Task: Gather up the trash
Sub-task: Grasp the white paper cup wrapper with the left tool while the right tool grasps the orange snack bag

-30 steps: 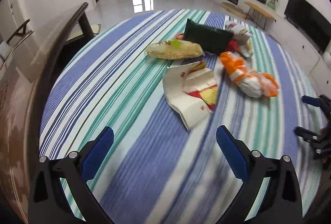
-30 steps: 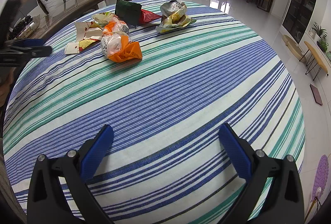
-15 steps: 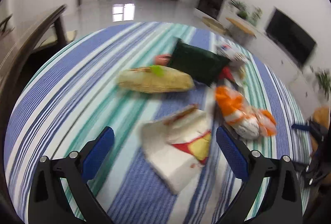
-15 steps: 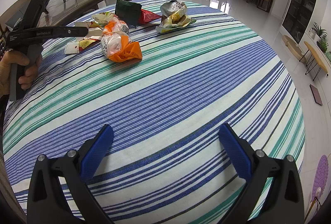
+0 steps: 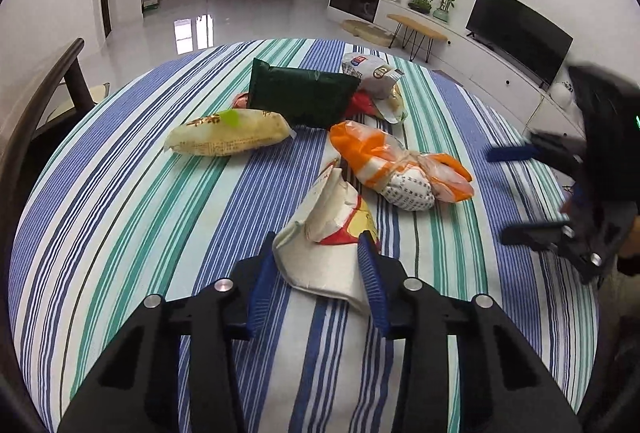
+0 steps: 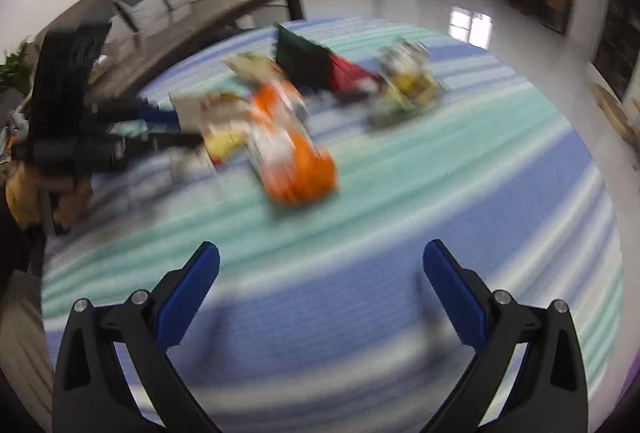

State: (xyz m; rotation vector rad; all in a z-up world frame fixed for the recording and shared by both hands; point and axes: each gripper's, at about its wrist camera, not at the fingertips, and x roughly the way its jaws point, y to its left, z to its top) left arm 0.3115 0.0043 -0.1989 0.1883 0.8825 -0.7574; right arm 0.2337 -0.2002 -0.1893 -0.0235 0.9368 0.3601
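Trash: five wrappers clustered mid-table on the striped tablecloth (image 5: 120, 193), none collected yet; no bin in either view.
Current target: white paper wrapper (image 5: 324, 253) with red and yellow print, nearest piece, crumpled upward between the left pads.
Left gripper (image 5: 318, 285): jaws have just been closing, blue pads pressing both sides of the wrapper's near end. Looks pinched.
Right gripper (image 6: 320, 293): fingers spread wide, nothing between them, over bare cloth short of the pile; its view is motion-blurred.
Remaining pile: orange-and-white plastic bag (image 5: 400, 169) just right of the wrapper; yellow snack pack (image 5: 228, 135) to the left; dark green pouch (image 5: 304, 97) behind, lying over a red wrapper; silver-printed bag (image 5: 372, 73) farthest back.
Grip advice: paper is thin and springy, so squeeze fully before lifting. Bite sits on the near edge only, so it may slip or tear.
Lift advice: go straight up first; free end lies close to the orange bag and could drag it.
Right-side advice: orange bag is the likely next pick; keep clear of the left tool.
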